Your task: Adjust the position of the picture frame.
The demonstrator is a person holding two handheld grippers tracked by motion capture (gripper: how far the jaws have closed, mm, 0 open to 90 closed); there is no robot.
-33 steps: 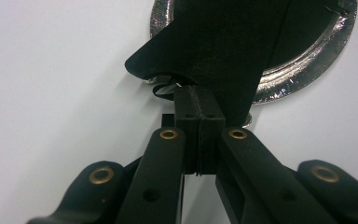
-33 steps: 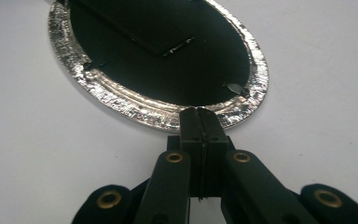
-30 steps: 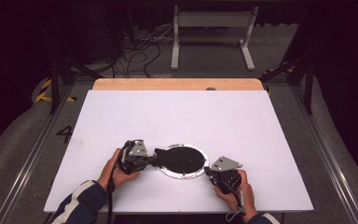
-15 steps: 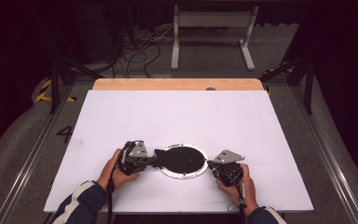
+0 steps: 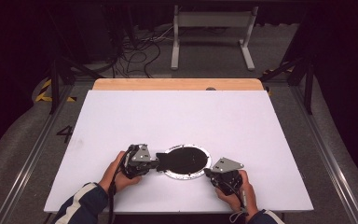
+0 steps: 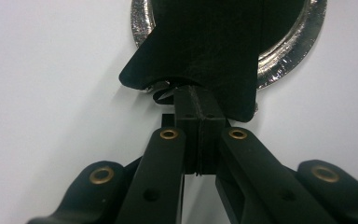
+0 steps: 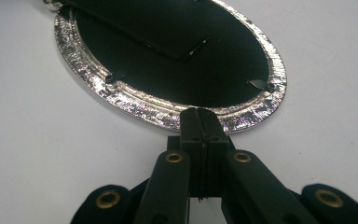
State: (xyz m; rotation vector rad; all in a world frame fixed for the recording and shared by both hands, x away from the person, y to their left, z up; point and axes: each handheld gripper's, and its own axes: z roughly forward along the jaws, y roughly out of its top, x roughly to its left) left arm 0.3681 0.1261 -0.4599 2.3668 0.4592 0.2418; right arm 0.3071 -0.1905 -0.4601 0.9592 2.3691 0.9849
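Near the front edge of the white table [image 5: 177, 116] lies an oval tray [image 5: 186, 162] with a silver rim and a black lid [image 6: 223, 51] on it. The left gripper [image 5: 154, 164] sits at the tray's left end, jaws pressed together at the lid's flared tab; whether they pinch it, I cannot tell. The right gripper [image 5: 208, 172] sits at the tray's right front, jaws pressed together, tips touching the rim. A small metal ring [image 6: 161, 91] lies under the tab. Beyond the table: a wooden strip [image 5: 177, 84], cables [image 5: 135, 51] on the floor, a white stand [image 5: 212, 32]. Nothing lies between grippers and tray.
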